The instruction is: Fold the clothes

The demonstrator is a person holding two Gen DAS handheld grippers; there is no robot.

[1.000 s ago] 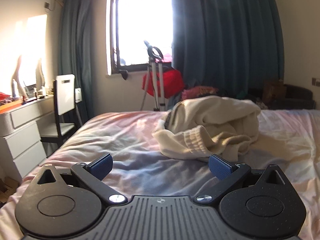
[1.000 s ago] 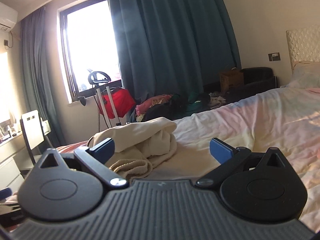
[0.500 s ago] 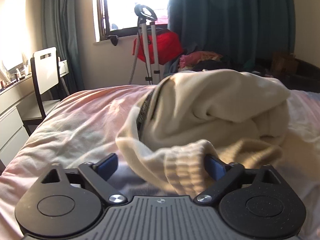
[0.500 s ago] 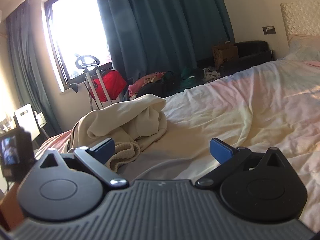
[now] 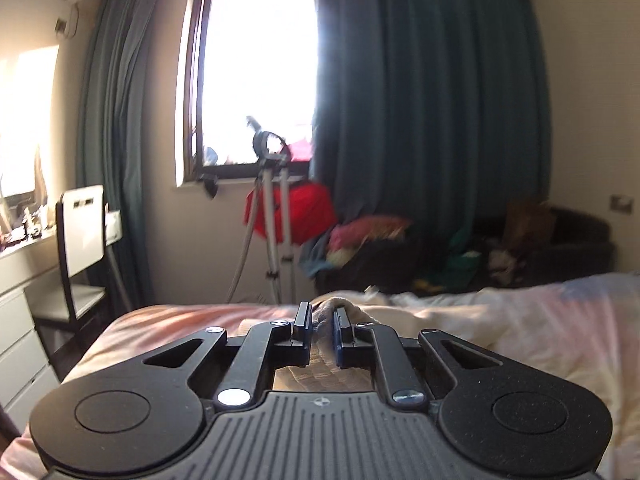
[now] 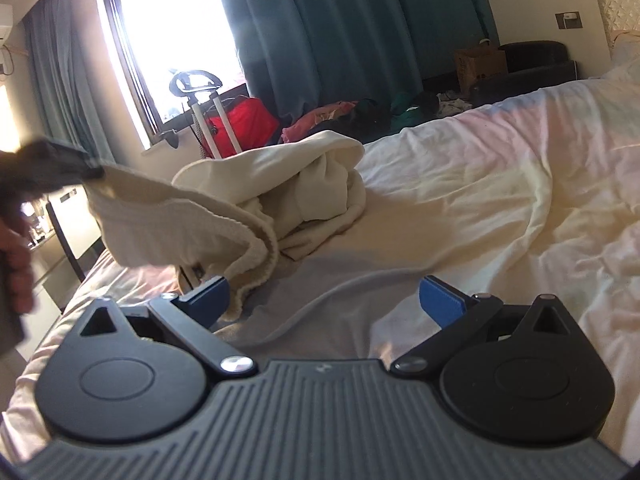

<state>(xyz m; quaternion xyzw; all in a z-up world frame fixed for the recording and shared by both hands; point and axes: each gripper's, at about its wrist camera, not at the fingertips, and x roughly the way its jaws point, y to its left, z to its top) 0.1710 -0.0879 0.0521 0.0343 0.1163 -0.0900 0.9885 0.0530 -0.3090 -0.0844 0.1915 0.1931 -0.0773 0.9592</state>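
- Your left gripper [image 5: 322, 318] has just been closing, and its pads now pinch the ribbed edge of the cream garment [image 6: 256, 204], lifting that edge off the bed [image 6: 500, 184].
- The rest of the garment lies bunched on the bedding, near the foot end.
- Your right gripper [image 6: 326, 298] stands wide open and empty, just beside the hanging hem.
- You're at the pick-up-and-spread step; next, probably clamp a second edge with the right and pull the cloth flat.
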